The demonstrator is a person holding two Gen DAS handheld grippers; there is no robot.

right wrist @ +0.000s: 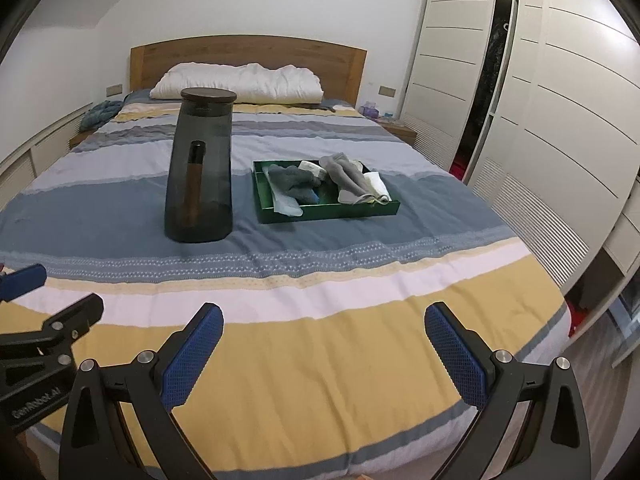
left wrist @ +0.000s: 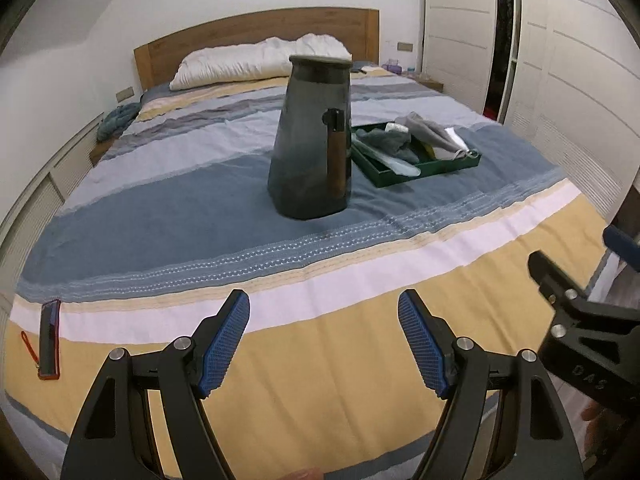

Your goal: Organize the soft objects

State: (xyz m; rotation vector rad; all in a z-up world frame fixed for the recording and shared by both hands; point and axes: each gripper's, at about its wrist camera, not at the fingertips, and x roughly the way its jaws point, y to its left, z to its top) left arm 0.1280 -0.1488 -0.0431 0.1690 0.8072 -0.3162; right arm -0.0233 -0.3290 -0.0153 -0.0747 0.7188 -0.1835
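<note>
A green tray [right wrist: 332, 213] [left wrist: 452, 167] lies on the striped bed, holding several soft items: grey socks [right wrist: 290, 180] [left wrist: 384, 140], a grey cloth [right wrist: 346, 174], white cloths [right wrist: 378, 184] and a pale insole [right wrist: 286, 203]. A tall dark smoky pitcher [right wrist: 200, 168] [left wrist: 312, 136] with a lid stands left of the tray. My left gripper [left wrist: 323, 316] is open and empty above the bed's near edge. My right gripper [right wrist: 323, 326] is open and empty, also over the near edge, well short of the tray.
A white pillow [right wrist: 240, 84] lies at the wooden headboard. A phone in a red case [left wrist: 50, 338] lies at the bed's left near edge. White wardrobes [right wrist: 540, 100] stand on the right. A blue-green cloth [right wrist: 98, 114] sits on the left nightstand.
</note>
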